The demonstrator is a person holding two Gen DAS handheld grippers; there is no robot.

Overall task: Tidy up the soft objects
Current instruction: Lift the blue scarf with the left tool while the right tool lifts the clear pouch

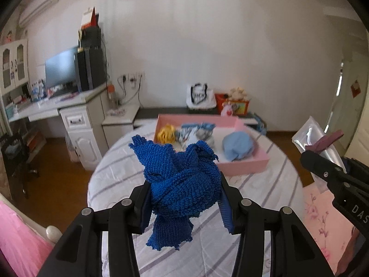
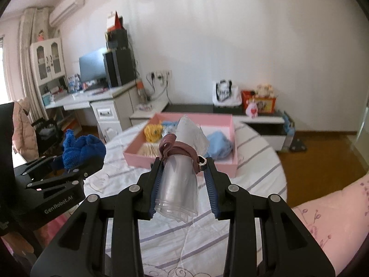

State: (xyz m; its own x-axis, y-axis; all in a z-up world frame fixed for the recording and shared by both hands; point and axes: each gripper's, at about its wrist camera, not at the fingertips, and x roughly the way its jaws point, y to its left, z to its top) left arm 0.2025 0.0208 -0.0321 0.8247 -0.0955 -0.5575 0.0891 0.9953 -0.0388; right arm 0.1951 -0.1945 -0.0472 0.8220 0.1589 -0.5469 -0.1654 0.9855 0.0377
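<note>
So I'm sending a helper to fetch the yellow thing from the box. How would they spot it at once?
Find the round table with the striped white cloth; on it sits a shallow pink box. The yellow knitted bundle lies in the box's far left corner, beside a blue-and-white patterned item. It is the only yellow piece there; the light blue bundle on the box's right side is plainly a different colour.

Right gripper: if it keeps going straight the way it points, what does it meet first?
Probably the pink tray on the table: the right gripper, shut on a clear bag, aims at its near wall. Nothing shows in between, but depth is hard to judge.
</note>
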